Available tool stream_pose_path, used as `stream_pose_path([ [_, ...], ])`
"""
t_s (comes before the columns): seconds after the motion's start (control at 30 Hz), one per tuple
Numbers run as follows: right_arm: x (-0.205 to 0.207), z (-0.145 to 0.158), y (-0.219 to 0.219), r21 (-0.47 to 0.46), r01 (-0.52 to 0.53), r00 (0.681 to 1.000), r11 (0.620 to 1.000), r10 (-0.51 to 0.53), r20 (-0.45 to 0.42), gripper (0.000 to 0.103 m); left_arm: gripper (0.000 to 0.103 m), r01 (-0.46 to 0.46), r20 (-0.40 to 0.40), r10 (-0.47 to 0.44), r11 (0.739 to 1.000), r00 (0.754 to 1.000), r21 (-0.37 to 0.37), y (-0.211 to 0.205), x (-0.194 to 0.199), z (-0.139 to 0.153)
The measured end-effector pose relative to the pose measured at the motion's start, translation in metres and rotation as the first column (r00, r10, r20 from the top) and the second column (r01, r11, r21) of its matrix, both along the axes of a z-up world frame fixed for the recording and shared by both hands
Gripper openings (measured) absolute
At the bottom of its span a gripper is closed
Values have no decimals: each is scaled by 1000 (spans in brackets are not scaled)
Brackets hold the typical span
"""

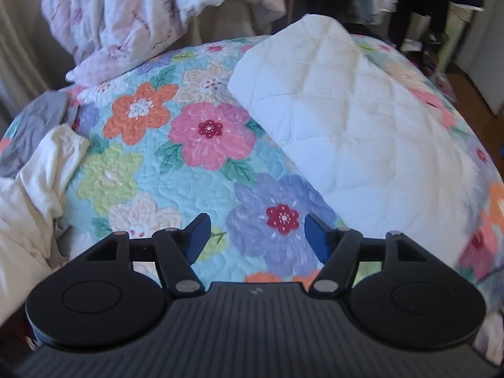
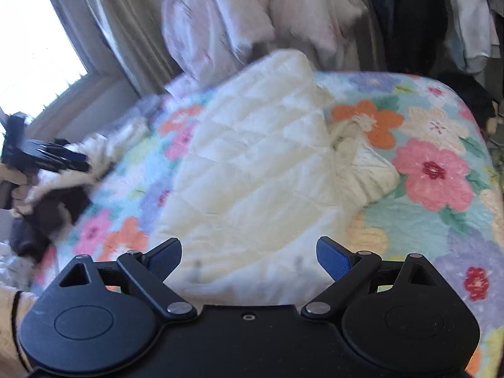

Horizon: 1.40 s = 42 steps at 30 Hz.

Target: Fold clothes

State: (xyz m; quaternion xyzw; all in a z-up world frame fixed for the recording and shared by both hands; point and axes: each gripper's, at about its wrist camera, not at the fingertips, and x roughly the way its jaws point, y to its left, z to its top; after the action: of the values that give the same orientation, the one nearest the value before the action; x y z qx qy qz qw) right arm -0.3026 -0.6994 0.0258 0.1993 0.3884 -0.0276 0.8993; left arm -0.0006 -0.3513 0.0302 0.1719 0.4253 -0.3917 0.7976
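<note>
A big bed fills both views. It is covered by a flower quilt (image 1: pixel 201 170) with pink, orange, purple and green flowers on light blue.

On top of the quilt lies a folded white quilted pad (image 1: pixel 362 132). It has a diamond stitch pattern. In the left wrist view it lies on the right side of the bed and reaches from the near edge up to the far edge. In the right wrist view the same pad (image 2: pixel 252 170) lies in the middle, right in front of the camera, and a bunched corner with a stretchy edge sticks out on its right side.

At the far end of the bed hangs a pale pink printed blanket (image 1: pixel 132 15), all crumpled. Dark clothes (image 1: pixel 419 6) hang at the far right. A window (image 2: pixel 34 50) with a beige curtain (image 2: pixel 126 31) shows at the far left in the right wrist view.

On the left edge of the bed there is a pile of cream-coloured clothes (image 1: pixel 41 182), and a grey cloth (image 1: pixel 34 126) lies just behind it.

The left gripper (image 1: pixel 254 236) is partly open over the flower quilt, near the pad's left edge. Nothing is between its blue fingers (image 1: pixel 200 236).

The right gripper (image 2: pixel 249 260) is spread wide over the near end of the pad. Its fingers (image 2: pixel 334 260) hold nothing.

The left gripper also shows small and blurry at the far left of the right wrist view.
</note>
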Motion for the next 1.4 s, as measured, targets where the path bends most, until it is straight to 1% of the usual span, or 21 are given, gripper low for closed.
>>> stream_pose_path([
  [0.13, 4, -22, -20, 31, 134, 991, 991, -133, -18, 95, 65, 19, -61, -26, 992, 998, -123, -33, 17, -31],
  [0.27, 7, -33, -29, -94, 267, 962, 959, -260, 80, 96, 65, -59, -159, 23, 972, 987, -226, -75, 44, -58],
  [0.33, 15, -38, -37, -42, 259, 963, 965, -254, 95, 96, 65, -88, -169, 46, 962, 985, -257, -94, 55, -68],
  [0.4, 28, -47, -48, 84, 217, 973, 973, -223, 61, 96, 65, -98, -184, 46, 953, 982, -287, -111, 65, -77],
  [0.43, 34, -52, -52, 105, 217, 974, 971, -222, 42, 96, 65, -90, -205, 27, 948, 978, -304, -118, 69, -80],
  [0.5, 46, -66, -53, -9, 272, 962, 962, -272, -6, 96, 65, -60, -215, -8, 949, 977, -311, -129, 72, -87],
  [0.53, 50, -74, -55, -28, 288, 957, 957, -289, -21, 96, 65, -55, -211, -11, 951, 977, -304, -133, 72, -90],
  [0.6, 52, -92, -66, 75, 288, 957, 955, -287, -31, 96, 65, -68, -228, 0, 954, 974, -293, -137, 74, -99],
  [0.73, 54, -134, -88, 307, 249, 968, 919, -244, -57, 96, 68, -183, -361, 54, 925, 931, -334, -124, 90, -120],
  [0.77, 53, -147, -94, 378, 244, 969, 893, -241, -56, 96, 70, -224, -400, 76, 913, 914, -340, -122, 97, -126],
  [0.83, 49, -168, -102, 488, 217, 973, 845, -230, -34, 102, 71, -330, -494, 139, 887, 858, -324, -120, 116, -139],
  [0.87, 48, -171, -104, 511, 202, 974, 836, -224, -19, 103, 71, -362, -526, 150, 873, 837, -327, -120, 121, -142],
  [0.9, 47, -172, -106, 527, 189, 976, 829, -218, -7, 103, 71, -362, -531, 147, 872, 835, -328, -120, 122, -142],
  [1.0, 49, -168, -101, 529, 151, 982, 835, -188, 17, 103, 77, -265, -460, 84, 901, 884, -343, -122, 108, -136],
  [1.03, 50, -168, -99, 530, 142, 983, 836, -182, 24, 103, 80, -260, -465, 75, 901, 882, -349, -119, 105, -139],
  [1.23, 86, -171, -100, 561, 124, 983, 818, -180, 46, 103, 101, -344, -554, 91, 862, 827, -372, -113, 104, -184],
  [1.27, 95, -173, -99, 550, 126, 983, 826, -177, 41, 103, 101, -349, -552, 99, 862, 828, -368, -118, 104, -191],
  [1.3, 103, -173, -97, 536, 127, 984, 835, -176, 41, 102, 95, -332, -528, 96, 867, 843, -371, -124, 101, -192],
  [1.33, 109, -171, -93, 522, 120, 984, 845, -169, 48, 91, 84, -296, -485, 83, 876, 870, -380, -130, 97, -187],
  [1.37, 113, -166, -89, 509, 108, 985, 854, -162, 62, 84, 58, -262, -442, 75, 888, 894, -379, -137, 92, -181],
  [1.4, 116, -160, -85, 498, 96, 985, 862, -154, 77, 69, 53, -230, -400, 69, 901, 914, -369, -144, 88, -173],
])
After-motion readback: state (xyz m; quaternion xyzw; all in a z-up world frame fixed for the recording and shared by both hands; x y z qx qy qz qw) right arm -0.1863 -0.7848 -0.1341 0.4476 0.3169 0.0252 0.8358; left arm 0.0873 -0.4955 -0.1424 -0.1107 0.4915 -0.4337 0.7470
